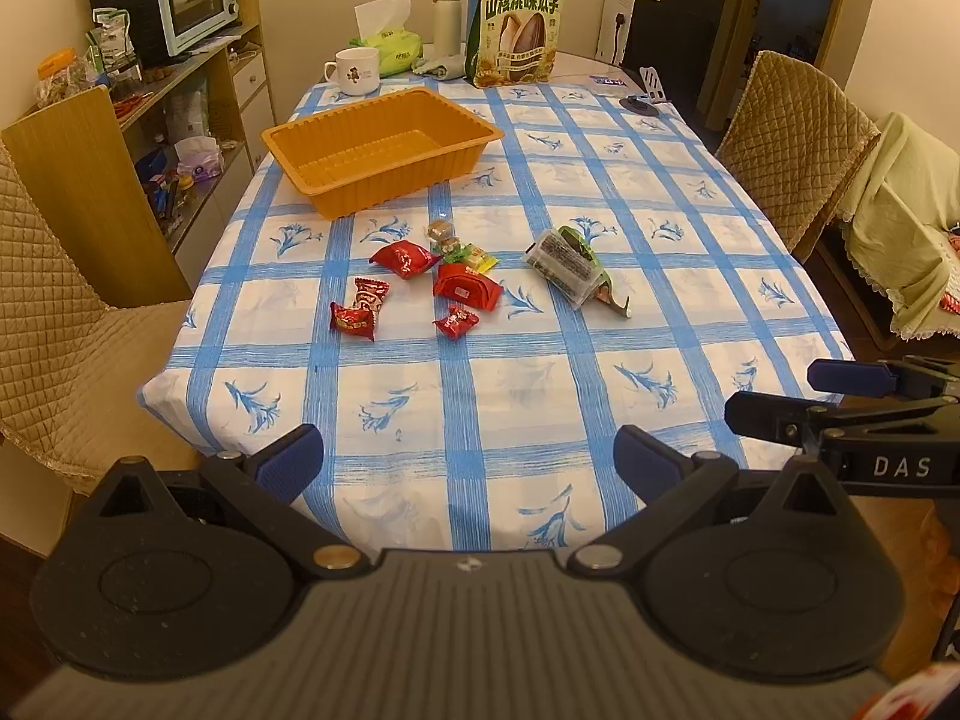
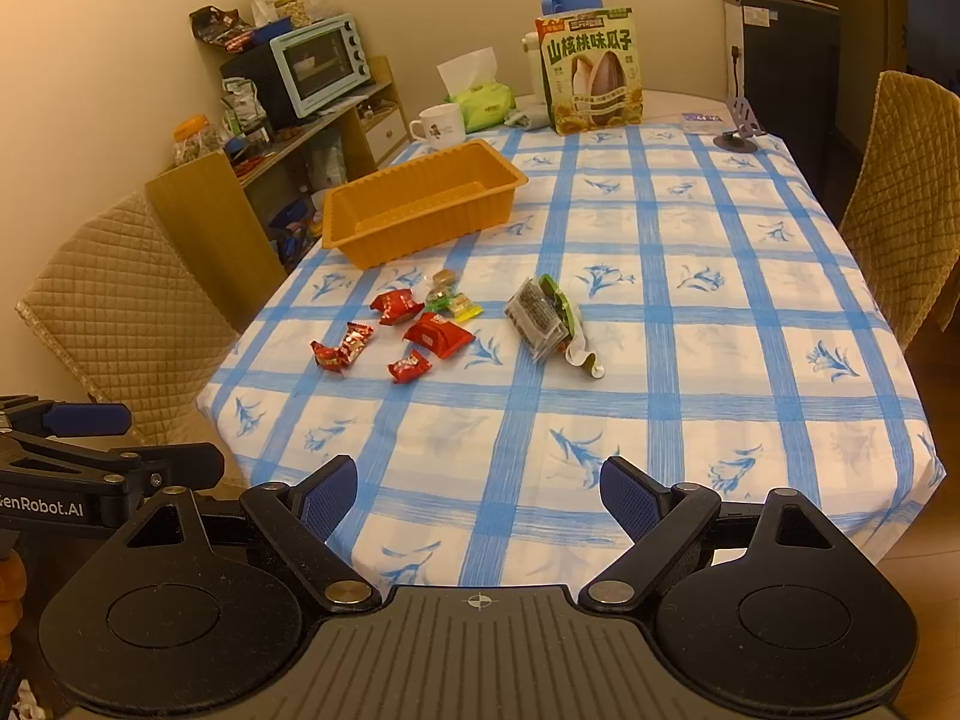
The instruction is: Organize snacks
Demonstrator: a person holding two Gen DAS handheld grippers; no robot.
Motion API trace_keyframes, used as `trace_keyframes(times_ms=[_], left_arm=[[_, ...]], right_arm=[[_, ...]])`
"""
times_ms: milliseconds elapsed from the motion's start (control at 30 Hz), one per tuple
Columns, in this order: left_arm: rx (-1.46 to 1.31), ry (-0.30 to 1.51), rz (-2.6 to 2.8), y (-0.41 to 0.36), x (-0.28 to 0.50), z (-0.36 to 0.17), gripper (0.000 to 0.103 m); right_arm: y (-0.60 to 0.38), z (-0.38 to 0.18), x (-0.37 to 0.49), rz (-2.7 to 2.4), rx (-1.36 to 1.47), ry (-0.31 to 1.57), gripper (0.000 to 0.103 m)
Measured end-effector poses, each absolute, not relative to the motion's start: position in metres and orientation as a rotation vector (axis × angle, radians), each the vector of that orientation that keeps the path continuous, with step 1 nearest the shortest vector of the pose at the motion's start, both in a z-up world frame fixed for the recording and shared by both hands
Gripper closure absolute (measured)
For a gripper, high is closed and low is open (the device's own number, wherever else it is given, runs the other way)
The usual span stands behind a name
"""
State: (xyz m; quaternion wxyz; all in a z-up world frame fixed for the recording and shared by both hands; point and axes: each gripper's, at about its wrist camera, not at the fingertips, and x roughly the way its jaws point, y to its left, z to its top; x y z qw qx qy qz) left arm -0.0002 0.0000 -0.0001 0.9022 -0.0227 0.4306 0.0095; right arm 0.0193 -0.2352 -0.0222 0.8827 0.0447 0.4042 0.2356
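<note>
- the left gripper (image 1: pixel 468 462) hangs over the near edge of the worktop (image 1: pixel 540 396), which is covered in a blue-and-white checked cloth; its jaws stand wide apart with nothing between them.
- the right gripper (image 2: pixel 478 495) hangs beside it over the same near edge, jaws also wide apart and empty; the two grippers are close side by side, each showing at the margin of the other's view.
- a wide band of bare cloth lies between both grippers and the snacks, open room with nothing on it.
- the snacks sit mid-worktop: a loose cluster of small red foil-wrapped candies (image 1: pixel 414 291), a few small green and yellow wrapped sweets (image 1: pixel 462 249) touching its far side, and a clear-and-green opened packet of dark snack pieces (image 1: pixel 570 267) lying a little apart to the right.
- the orange ribbed plastic tray (image 1: pixel 378 150) stands empty beyond the snacks, angled, towards the left edge of the worktop, near but not touching them.
- the right half of the worktop is bare up to its edge, where a quilted tan chair (image 1: pixel 792 150) stands.
- along the far edge stand a white mug (image 1: pixel 354 71), a green tissue pack (image 1: pixel 393 48) and a tall sunflower-seed bag (image 1: pixel 519 30).
- another quilted chair (image 2: pixel 120 312) crowds the left near corner.
</note>
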Motion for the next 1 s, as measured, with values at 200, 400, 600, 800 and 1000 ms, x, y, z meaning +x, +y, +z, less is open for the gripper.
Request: trace_keyframes(times_ms=[200, 400, 600, 800, 1000], left_arm=[[-0.047, 0.891, 0.02, -0.0001, 0.0, -0.0002, 0.0], [-0.048, 0.89, 0.019, -0.0043, 0.0016, -0.0026, 0.0], [-0.049, 0.89, 0.018, -0.006, 0.0025, -0.0036, 0.0], [-0.048, 0.89, 0.018, -0.0064, 0.0027, -0.0039, 0.0], [-0.049, 0.89, 0.018, -0.0063, 0.0026, -0.0038, 0.0]], right_arm=[[-0.2349, -0.0216, 0.0189, 0.491, 0.093, 0.841, 0.015], [-0.2341, -0.021, 0.0182, 0.491, 0.093, 0.841, 0.015], [-0.2351, -0.0196, 0.0179, 0.491, 0.093, 0.84, 0.015], [-0.236, -0.0184, 0.0177, 0.491, 0.093, 0.84, 0.015], [-0.2366, -0.0178, 0.018, 0.49, 0.092, 0.84, 0.015]])
